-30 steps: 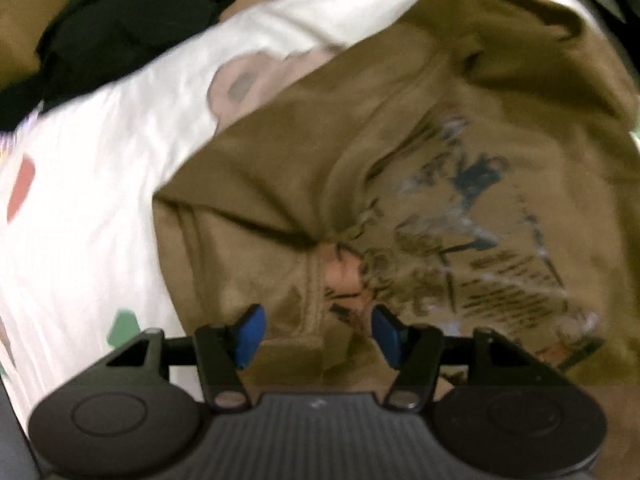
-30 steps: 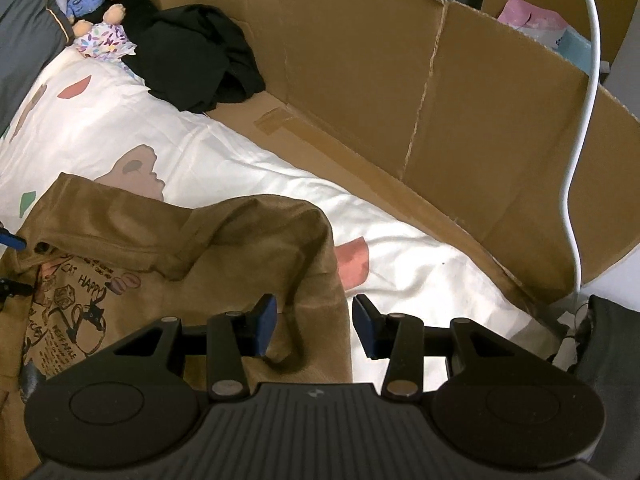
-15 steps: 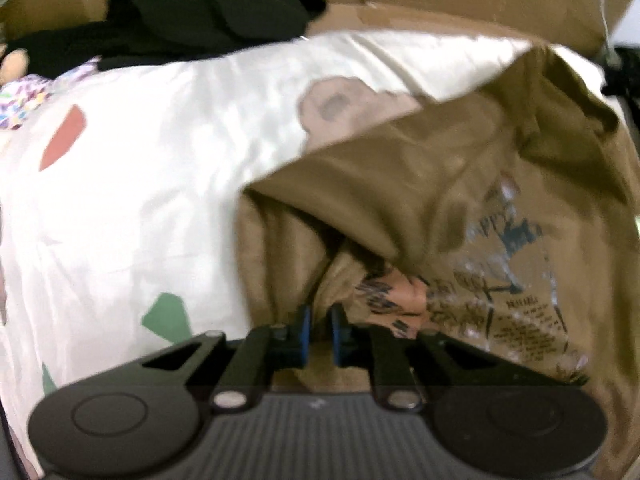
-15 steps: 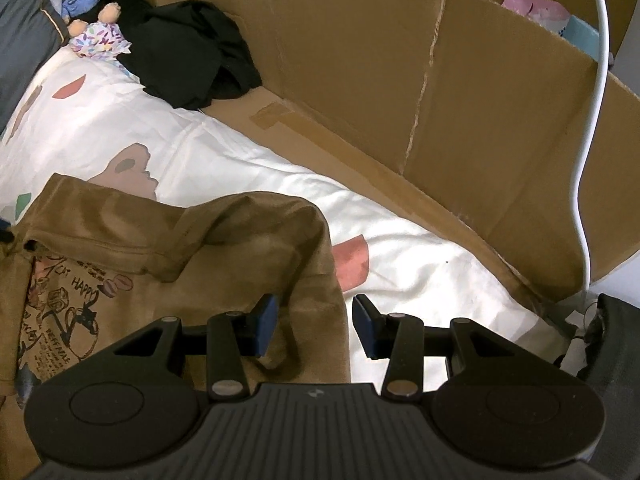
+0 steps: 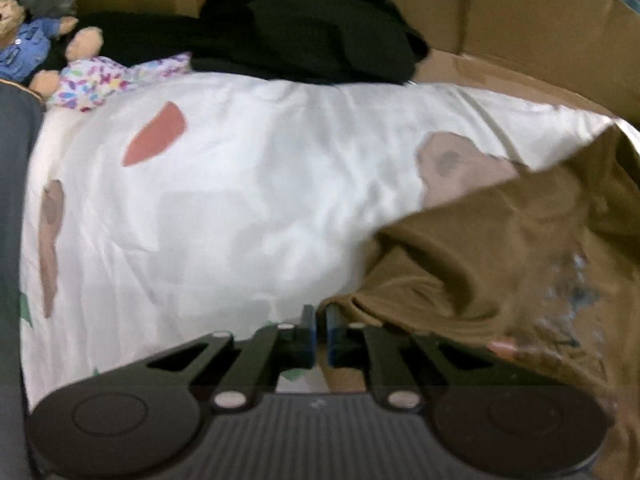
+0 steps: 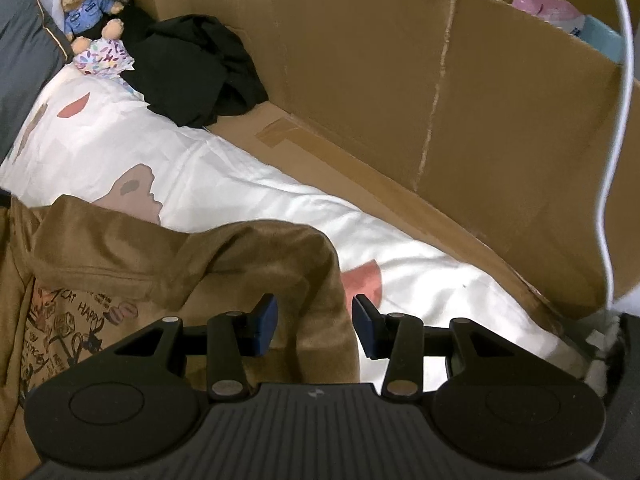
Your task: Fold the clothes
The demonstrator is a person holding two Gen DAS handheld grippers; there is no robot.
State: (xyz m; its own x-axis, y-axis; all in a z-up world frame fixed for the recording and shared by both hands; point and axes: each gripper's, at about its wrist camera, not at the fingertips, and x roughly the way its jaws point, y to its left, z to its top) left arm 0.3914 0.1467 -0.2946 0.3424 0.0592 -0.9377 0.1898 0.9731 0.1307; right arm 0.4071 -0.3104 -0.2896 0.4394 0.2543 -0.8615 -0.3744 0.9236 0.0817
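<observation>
A brown T-shirt [image 5: 500,248] with a cartoon print lies crumpled on a white patterned sheet [image 5: 240,200]. My left gripper [image 5: 319,322] is shut on the shirt's left edge, and the cloth stretches away to the right from its fingertips. In the right wrist view the same shirt [image 6: 120,248] fills the lower left, print facing up. My right gripper [image 6: 314,318] hangs open over the shirt's right fold. That fold runs between its blue pads [image 6: 266,320], which do not press on it.
A heap of black clothes [image 6: 192,68] lies at the sheet's far end, beside a teddy bear [image 6: 86,4] and a flowery cloth. A tall cardboard wall [image 6: 440,100] bounds the right side, with a white cable [image 6: 616,160] hanging there. A grey pillow [image 6: 24,52] sits far left.
My left gripper closed on the shirt's edge and pulled it leftward and up, so more bare sheet now shows. The right gripper has hardly moved.
</observation>
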